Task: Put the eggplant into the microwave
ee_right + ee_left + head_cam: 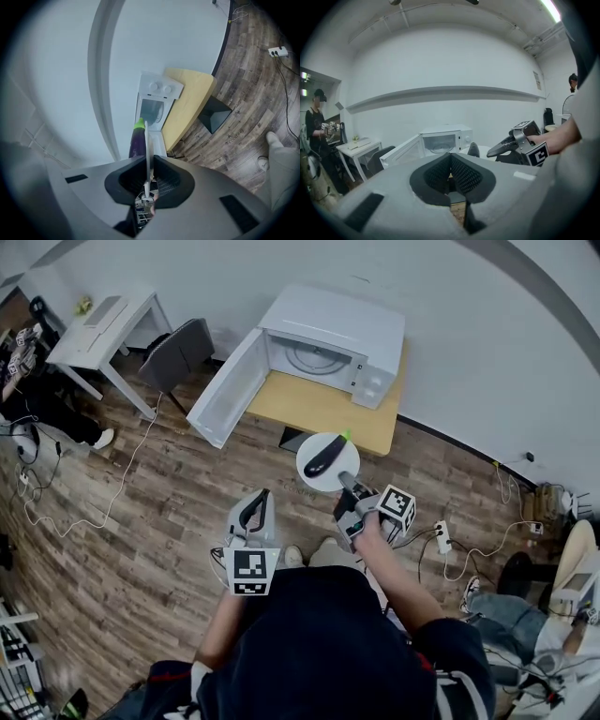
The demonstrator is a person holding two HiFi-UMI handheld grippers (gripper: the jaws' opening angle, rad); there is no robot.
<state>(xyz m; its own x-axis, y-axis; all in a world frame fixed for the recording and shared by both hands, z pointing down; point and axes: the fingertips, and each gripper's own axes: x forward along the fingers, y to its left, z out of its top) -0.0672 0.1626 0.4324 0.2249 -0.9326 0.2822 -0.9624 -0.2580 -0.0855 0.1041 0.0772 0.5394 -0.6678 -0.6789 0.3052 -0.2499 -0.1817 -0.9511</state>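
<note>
The left gripper [261,495] hangs at about 8 o'clock from the plate, its ribbed black fingers [438,173] pressed together on nothing. It is free to steady the door if needed.

The door [225,390] of the boxy white microwave [328,338] swings wide toward 8 o'clock. It bares a round glass turntable [314,357] in the cavity, at 12 o'clock from the plate. The oven sits on a pale wooden worktop [319,413].

The eggplant [322,457] is glossy, dark purple and curved, with its green stem toward 1 o'clock. It lies loose on a smooth, round white plate [339,474] in the air short of the worktop.

The right gripper [343,486] has its fingers [131,180] nearly closed, pinching the thin rim at the plate's 5 o'clock.

A slick skin on glazed ware will likely slide. The plate is best kept level, carried slowly and straight at the opening, clear of the door edge, then lowered onto the turntable before the grip is let go.
</note>
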